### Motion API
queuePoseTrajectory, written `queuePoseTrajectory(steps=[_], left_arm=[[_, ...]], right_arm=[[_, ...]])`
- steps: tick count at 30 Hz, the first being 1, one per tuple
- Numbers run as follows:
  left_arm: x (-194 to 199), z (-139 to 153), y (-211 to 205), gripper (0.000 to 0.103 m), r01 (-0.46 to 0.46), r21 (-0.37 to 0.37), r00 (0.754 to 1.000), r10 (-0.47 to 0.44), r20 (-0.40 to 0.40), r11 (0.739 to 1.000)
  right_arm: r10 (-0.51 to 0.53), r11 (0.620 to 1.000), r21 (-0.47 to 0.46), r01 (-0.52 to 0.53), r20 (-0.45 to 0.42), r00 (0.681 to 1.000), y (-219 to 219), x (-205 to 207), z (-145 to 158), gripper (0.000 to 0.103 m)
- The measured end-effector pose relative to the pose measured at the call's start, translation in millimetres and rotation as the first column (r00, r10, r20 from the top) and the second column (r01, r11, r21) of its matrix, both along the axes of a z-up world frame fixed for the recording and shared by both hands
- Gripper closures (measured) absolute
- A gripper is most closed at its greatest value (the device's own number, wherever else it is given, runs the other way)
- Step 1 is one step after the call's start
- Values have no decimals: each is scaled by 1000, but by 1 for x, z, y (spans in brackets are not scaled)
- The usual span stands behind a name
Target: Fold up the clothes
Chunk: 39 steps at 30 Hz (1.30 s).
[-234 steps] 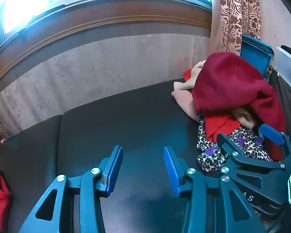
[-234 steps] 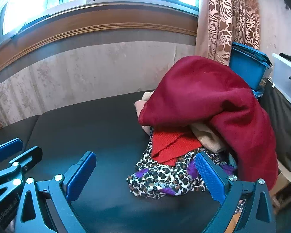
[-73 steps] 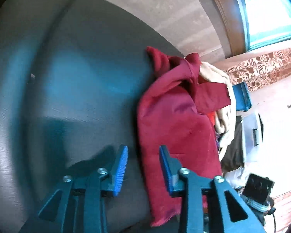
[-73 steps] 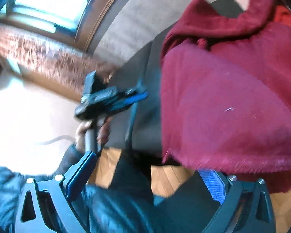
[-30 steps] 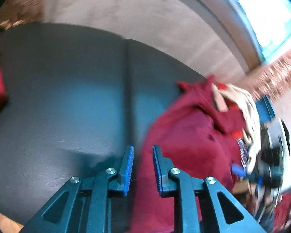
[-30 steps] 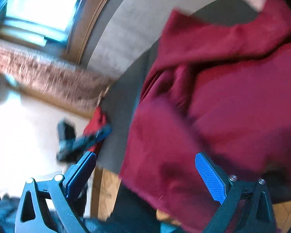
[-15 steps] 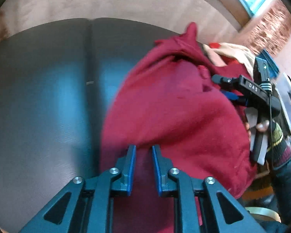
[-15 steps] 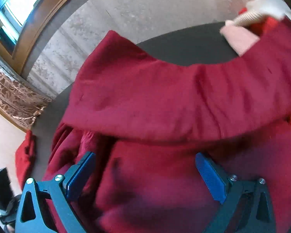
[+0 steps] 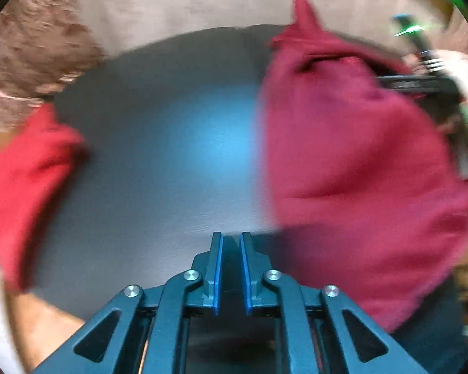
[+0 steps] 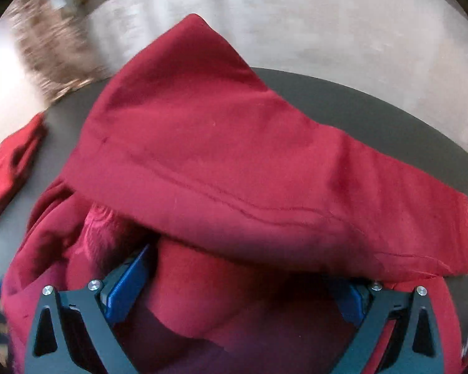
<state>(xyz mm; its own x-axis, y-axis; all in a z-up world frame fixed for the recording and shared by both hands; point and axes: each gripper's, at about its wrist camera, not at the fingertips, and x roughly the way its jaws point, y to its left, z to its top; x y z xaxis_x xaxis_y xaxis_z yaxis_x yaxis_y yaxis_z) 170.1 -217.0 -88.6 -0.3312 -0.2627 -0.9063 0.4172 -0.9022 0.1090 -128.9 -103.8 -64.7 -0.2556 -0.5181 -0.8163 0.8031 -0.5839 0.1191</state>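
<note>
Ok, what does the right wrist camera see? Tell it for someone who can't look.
A big dark red garment fills the view, draped over the open right gripper. Behind it lie a black cushion and a pale wall.

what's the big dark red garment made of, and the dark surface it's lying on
Dark red garment: looks like a soft, matte woven or fleecy cloth, with a stitched seam line and limp folds; the exact fibre is unclear. Dark surface: probably leather or vinyl, smooth with a soft sheen reflecting light.
</note>
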Motion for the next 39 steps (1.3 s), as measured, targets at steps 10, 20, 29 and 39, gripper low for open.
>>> queuePoseTrajectory(steps=[10,20,29,39], left_arm=[[-11,35,31,85,196,199,932,-119,-343,960],[-53,-21,62,83,284,246,939,-217,-265,927],[-47,-27,49,83,263,325,937,-161,-309,909],[-29,-18,26,82,133,380,939,6,-343,915]], right_arm=[[-156,816,-397,420,548,822,108,-20,17,0],[-302,568,-401,718,711,635,132,-38,9,1],[-406,638,-360,681,594,694,108,-37,11,88],[-22,872,-442,211,397,918,-72,22,80,88]])
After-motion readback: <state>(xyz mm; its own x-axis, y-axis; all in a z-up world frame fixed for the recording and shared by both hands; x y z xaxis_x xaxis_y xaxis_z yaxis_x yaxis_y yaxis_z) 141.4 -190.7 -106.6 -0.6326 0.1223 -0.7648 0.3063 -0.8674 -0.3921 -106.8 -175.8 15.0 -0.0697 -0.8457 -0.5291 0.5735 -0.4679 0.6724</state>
